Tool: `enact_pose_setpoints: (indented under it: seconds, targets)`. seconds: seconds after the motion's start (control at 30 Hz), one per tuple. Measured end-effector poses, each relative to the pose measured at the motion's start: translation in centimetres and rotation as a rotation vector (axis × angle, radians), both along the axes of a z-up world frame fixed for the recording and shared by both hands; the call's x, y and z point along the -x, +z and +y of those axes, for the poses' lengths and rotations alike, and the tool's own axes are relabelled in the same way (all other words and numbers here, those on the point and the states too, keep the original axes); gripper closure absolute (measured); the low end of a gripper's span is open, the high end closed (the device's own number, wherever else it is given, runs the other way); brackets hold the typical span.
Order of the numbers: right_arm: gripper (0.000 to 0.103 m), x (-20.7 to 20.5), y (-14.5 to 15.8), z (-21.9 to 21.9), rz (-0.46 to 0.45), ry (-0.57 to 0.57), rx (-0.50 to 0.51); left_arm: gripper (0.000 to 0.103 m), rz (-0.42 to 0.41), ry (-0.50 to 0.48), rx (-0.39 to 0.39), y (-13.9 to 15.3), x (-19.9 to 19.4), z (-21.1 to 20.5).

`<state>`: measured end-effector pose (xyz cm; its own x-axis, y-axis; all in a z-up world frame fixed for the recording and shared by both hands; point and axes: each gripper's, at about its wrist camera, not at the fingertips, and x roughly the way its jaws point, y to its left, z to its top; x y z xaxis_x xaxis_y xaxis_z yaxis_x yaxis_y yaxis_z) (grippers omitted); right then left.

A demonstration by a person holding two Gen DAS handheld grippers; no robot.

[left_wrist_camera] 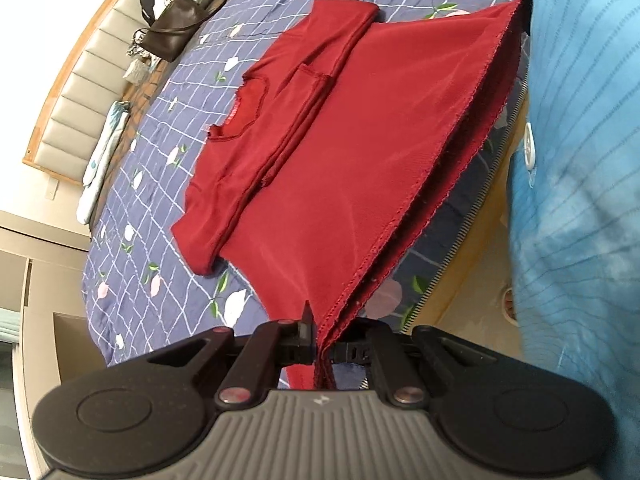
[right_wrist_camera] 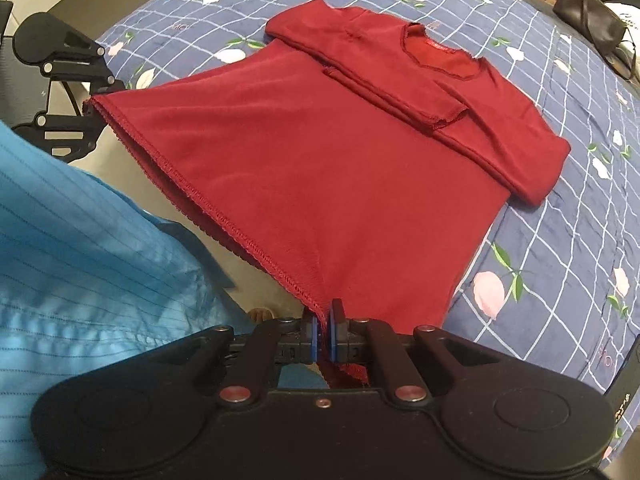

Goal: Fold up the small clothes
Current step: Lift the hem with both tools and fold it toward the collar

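Nearest me, my right tool [right_wrist_camera: 324, 334] is pinched closed on one bottom corner of the red long-sleeve top [right_wrist_camera: 340, 160], blue pads [right_wrist_camera: 314, 340] nearly meeting with hem cloth bunched between them. My left tool [left_wrist_camera: 316, 344] is likewise clamped on the other bottom corner, both layers of hem caught in it. The hem [right_wrist_camera: 192, 196] hangs lifted and taut between the two tools, off the near edge of the bed [right_wrist_camera: 560, 240]; the rest of the top lies flat on the blue checked floral bedspread, sleeves already folded in across the chest, neckline [right_wrist_camera: 440, 56] farthest away. I judge it light, soft and limp: it'll sag and drape, not slippery, so corner grips are the right hold, keeping tension even to avoid wrinkles. Beyond it, a dark handbag [right_wrist_camera: 588, 20] sits by the headboard [left_wrist_camera: 80, 80].
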<state>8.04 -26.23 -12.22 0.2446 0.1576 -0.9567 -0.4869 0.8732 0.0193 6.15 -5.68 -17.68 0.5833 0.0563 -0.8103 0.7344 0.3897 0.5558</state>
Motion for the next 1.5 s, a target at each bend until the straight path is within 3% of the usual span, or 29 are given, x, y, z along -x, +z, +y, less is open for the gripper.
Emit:
enact_pose_setpoints:
  seconds: [0.4,0.73,0.97,1.17,1.5]
  targets:
    - [0.098,-1.3,3.1,-1.2,-0.117,-0.106,-0.043,0.098,-0.059,0.041,0.014,0.4,-0.3,-0.1]
    - [0.098,-4.6,5.1,-2.8,-0.251,-0.201,-0.076,0.097,-0.137,0.125,0.095,4.9,-5.1,-0.2]
    - [0.098,-11.0,6.1,-4.7,-0.292,-0.202,-0.077,0.094,-0.159,0.181,0.163,7.7,-11.0,-1.0]
    - [0.097,-18.5,6.5,-6.8,-0.275,-0.217,-0.102,0.093,-0.127,0.266,0.255,9.7,-18.3,-1.8]
    - [0.097,-30.7,4.1,-8.2,-0.215,-0.194,-0.101,0.093,-0.003,0.474,0.350,8.7,-31.1,-2.2]
